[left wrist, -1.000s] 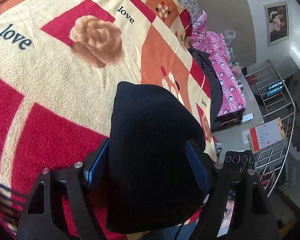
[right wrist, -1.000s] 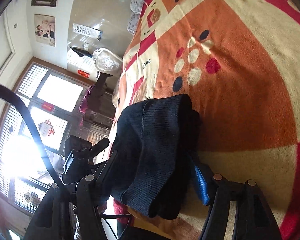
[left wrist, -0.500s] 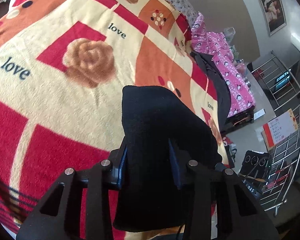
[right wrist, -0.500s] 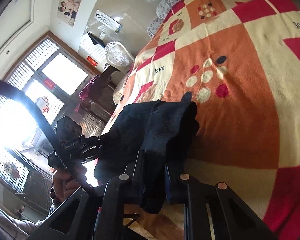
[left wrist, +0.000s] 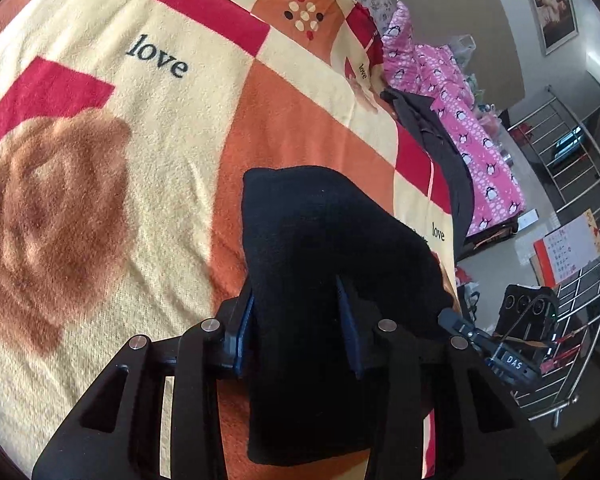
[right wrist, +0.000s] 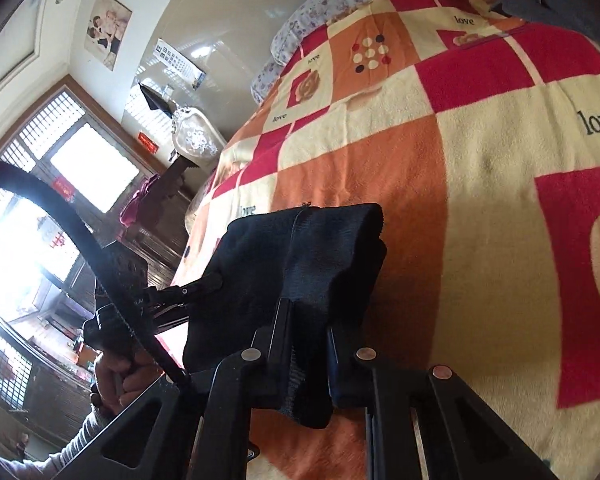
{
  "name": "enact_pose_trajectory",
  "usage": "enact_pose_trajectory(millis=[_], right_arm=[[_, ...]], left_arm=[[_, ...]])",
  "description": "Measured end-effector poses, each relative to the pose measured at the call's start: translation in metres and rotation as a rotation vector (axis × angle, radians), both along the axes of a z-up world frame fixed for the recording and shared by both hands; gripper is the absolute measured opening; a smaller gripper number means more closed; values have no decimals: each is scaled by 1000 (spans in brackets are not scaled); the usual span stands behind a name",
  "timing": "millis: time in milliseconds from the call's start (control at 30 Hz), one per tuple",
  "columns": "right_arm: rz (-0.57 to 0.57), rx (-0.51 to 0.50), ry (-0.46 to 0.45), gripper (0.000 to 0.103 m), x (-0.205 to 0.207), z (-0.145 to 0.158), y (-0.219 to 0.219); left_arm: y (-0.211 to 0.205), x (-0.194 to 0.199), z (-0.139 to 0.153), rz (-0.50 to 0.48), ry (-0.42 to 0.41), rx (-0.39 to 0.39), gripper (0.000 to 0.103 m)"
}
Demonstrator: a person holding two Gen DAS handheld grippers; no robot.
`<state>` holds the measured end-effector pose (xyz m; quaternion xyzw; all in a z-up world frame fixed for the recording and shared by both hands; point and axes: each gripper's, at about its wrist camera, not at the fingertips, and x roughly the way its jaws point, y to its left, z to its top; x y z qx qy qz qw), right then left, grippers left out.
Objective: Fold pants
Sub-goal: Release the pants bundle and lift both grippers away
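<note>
The black pants are a folded bundle lifted at one end over the patchwork blanket. My left gripper is shut on the near edge of the pants, its blue pads pressing the cloth from both sides. My right gripper is shut on the other corner of the same edge, where the knit pants bunch between its fingers. Each gripper shows in the other's view: the right gripper at the pants' right side, the left gripper at their left, held by a hand.
The blanket covers the whole bed ahead. A dark garment and pink penguin bedding lie along the bed's right edge. A metal rack stands on the floor beyond. A bright window is at the left.
Both grippers have closed on the pants; a second ago their jaws stood wide around the cloth. Both then moved forward over the bed, carrying the pants' edge along.
</note>
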<state>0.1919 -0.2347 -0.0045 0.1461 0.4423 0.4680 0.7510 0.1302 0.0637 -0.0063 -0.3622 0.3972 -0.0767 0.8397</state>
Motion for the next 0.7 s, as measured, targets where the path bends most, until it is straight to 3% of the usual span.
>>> enact_pose_trajectory(millis=[67, 167, 333, 467, 600, 700], right_arm=[[-1, 37, 21, 15, 4, -13, -1], [-24, 107, 63, 29, 7, -14, -14], [-115, 196, -171, 31, -14, 10, -41], [-148, 142, -259, 31, -29, 18, -36], [-126, 58, -362, 31, -48, 23, -20], [-105, -21, -462, 31, -71, 24, -9]], left_arm=[[4, -3, -1, 2, 6, -21, 47], [3, -13, 8, 15, -16, 42, 50], [-23, -37, 38, 57, -85, 293, 50], [-50, -52, 43, 129, -47, 466, 50], [-64, -66, 39, 181, -10, 520, 50], [-76, -76, 44, 209, -8, 602, 50]])
